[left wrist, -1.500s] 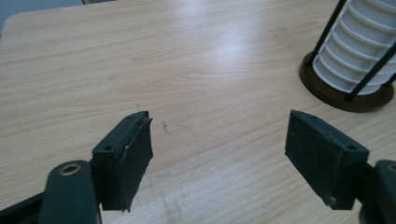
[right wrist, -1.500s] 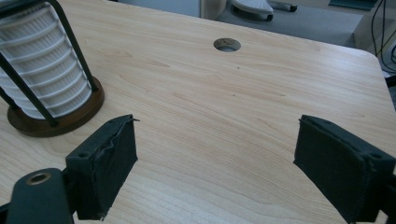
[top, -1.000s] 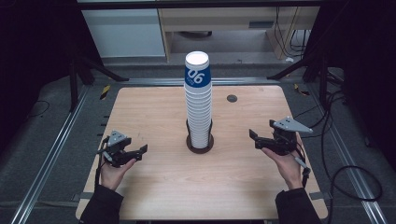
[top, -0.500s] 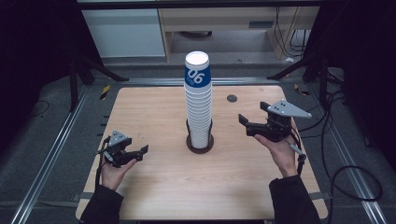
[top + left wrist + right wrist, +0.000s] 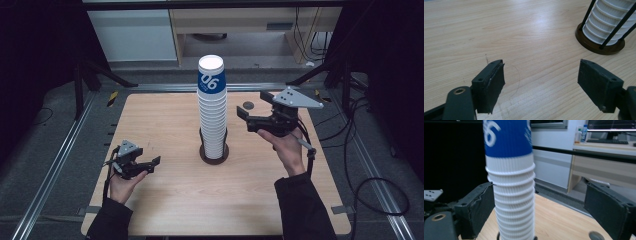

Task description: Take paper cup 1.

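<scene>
Stack: tall column of white ribbed paper cups [image 5: 212, 117], topped by a blue cup printed with white digits [image 5: 210, 80], standing upright at the centre of the surface
Holder: round dark brown base with thin black upright rods [image 5: 214, 151] around the foot of the stack; in the left gripper view the base [image 5: 599, 45] lies to the far right of the jaws
Surface: light wood-grain rectangular surface [image 5: 165, 120], carrying the holder and a small dark round disc [image 5: 248, 105] at its far right side
Left hand-held gripper: black hand-held gripper [image 5: 150, 165] held low at the near left of the surface, well apart from the stack; jaws spread wide, nothing between them, bare wood beneath
Right hand-held gripper: black hand-held gripper with a grey three-cornered plate [image 5: 245, 117] raised to the right of the stack, near its upper half, pointing toward it; jaws have just been opening and stand wide
Right jaw relation: in the right gripper view the stack [image 5: 511, 195] stands ahead between the left and right jaws, closer to the left one; contact cannot be told
</scene>
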Available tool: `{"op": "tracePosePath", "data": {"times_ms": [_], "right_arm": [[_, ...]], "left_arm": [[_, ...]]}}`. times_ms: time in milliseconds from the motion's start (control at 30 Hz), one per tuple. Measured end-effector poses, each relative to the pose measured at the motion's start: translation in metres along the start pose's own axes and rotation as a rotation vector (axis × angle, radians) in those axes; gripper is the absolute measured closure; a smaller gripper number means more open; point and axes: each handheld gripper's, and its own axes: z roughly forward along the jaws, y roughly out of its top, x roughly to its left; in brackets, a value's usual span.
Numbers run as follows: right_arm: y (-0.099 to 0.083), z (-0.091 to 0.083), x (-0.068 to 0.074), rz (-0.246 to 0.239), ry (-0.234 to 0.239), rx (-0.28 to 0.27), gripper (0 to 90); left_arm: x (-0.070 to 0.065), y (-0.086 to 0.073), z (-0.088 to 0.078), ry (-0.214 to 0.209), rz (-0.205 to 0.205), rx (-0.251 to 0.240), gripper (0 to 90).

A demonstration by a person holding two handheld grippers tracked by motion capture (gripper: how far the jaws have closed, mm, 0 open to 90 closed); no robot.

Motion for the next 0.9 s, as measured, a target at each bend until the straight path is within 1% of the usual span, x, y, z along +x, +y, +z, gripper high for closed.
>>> {"op": "tracePosePath", "data": {"times_ms": [100,133,200,267,333,367,467,667,800,900], "right_arm": [[0.009,0.008,0.006,-0.007,0.019,-0.011,9.4],[0.011,0.010,0.008,-0.003,0.029,-0.018,9.3],[0.013,0.013,0.009,-0.004,0.034,-0.022,9.0],[0.020,0.023,0.014,0.004,0.038,-0.033,8.9],[0.021,0.026,0.014,0.004,0.042,-0.033,8.8],[0.023,0.033,0.017,0.009,0.051,-0.031,8.5],[0.027,0.042,0.020,0.003,0.065,-0.028,7.7],[0.037,0.060,0.026,0.012,0.087,-0.035,7.0],[0.041,0.070,0.029,0.003,0.087,-0.029,7.0],[0.041,0.079,0.031,0.000,0.078,-0.010,7.4]], "left_arm": [[0.000,0.000,0.001,-0.004,-0.001,0.004,20.6],[0.000,0.000,0.001,-0.004,0.000,0.004,20.6],[-0.001,0.000,0.001,-0.006,0.001,0.005,20.5],[-0.001,0.000,0.001,-0.007,0.003,0.005,20.4],[-0.001,0.000,0.001,-0.009,0.002,0.005,20.3],[-0.001,0.000,0.001,-0.009,0.003,0.006,20.3],[-0.002,0.000,0.001,-0.011,0.008,0.009,20.1],[-0.003,0.000,0.002,-0.011,0.007,0.013,19.5],[-0.004,0.000,0.003,-0.013,0.010,0.013,19.5],[-0.004,0.000,0.003,-0.016,0.010,0.014,19.5]]}}
